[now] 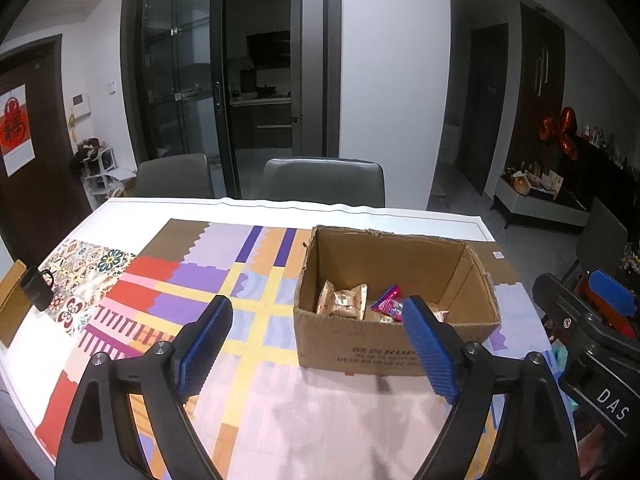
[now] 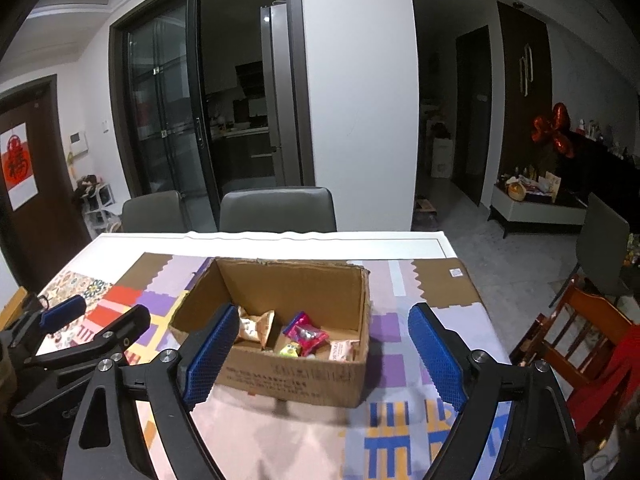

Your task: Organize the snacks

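An open cardboard box (image 1: 360,350) (image 2: 304,380) stands on the patterned tablecloth. Inside lie several snack packets: tan wrappers (image 1: 344,300) (image 2: 256,326), a pink packet (image 1: 388,304) (image 2: 306,334), a small yellow-green one (image 2: 290,349) and a pale one (image 2: 342,350). My left gripper (image 1: 320,344) hangs open before the box's near left corner, nothing between its blue pads. My right gripper (image 2: 326,354) is open too, its pads either side of the box's near wall without touching it. Each gripper shows at the edge of the other's view (image 1: 592,320) (image 2: 80,328).
A black mug (image 1: 37,288) sits at the table's left edge. Two grey chairs (image 1: 324,180) (image 2: 276,210) stand behind the far side. A wooden chair with red cloth (image 2: 592,344) is at the right. The white table rim (image 2: 280,240) runs behind the box.
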`<state>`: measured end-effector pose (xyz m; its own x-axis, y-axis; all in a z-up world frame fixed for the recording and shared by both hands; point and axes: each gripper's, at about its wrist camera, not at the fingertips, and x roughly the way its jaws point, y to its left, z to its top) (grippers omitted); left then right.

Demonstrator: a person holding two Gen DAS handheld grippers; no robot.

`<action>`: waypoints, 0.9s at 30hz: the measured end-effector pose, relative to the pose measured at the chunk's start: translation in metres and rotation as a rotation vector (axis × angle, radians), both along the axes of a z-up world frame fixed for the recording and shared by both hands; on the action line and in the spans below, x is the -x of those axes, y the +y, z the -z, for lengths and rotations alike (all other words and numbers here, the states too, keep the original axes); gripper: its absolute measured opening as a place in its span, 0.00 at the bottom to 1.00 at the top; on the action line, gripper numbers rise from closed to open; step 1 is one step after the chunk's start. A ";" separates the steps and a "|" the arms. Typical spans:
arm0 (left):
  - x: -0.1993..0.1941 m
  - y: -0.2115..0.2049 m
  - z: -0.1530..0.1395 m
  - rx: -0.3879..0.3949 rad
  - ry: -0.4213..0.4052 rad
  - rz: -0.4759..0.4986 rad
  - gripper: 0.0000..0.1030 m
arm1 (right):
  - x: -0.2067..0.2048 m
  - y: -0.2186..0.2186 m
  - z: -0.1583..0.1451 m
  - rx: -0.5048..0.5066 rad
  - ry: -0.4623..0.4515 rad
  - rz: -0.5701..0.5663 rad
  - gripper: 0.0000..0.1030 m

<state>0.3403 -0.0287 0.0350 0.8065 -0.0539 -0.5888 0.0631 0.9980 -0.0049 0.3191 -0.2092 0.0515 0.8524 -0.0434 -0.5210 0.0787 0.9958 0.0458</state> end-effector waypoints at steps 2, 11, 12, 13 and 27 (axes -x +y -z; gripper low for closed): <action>0.008 0.001 -0.001 0.001 -0.004 0.001 0.85 | 0.004 -0.001 -0.001 0.002 -0.001 0.001 0.85; 0.039 0.007 -0.003 0.001 -0.017 -0.006 0.85 | 0.038 0.000 0.001 0.014 -0.013 0.003 0.85; 0.043 0.007 -0.003 0.001 -0.019 -0.004 0.85 | 0.040 0.000 0.000 0.014 -0.016 0.001 0.85; 0.047 0.007 -0.003 0.000 -0.021 -0.003 0.85 | 0.044 0.001 0.001 0.014 -0.021 -0.001 0.85; 0.090 0.011 0.005 -0.014 -0.032 -0.003 0.86 | 0.091 0.000 0.013 0.005 -0.033 0.015 0.85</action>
<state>0.2505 -0.0174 0.0297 0.8250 -0.0432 -0.5635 0.0599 0.9981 0.0113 0.2286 -0.2093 0.0389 0.8686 -0.0586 -0.4921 0.0918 0.9948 0.0437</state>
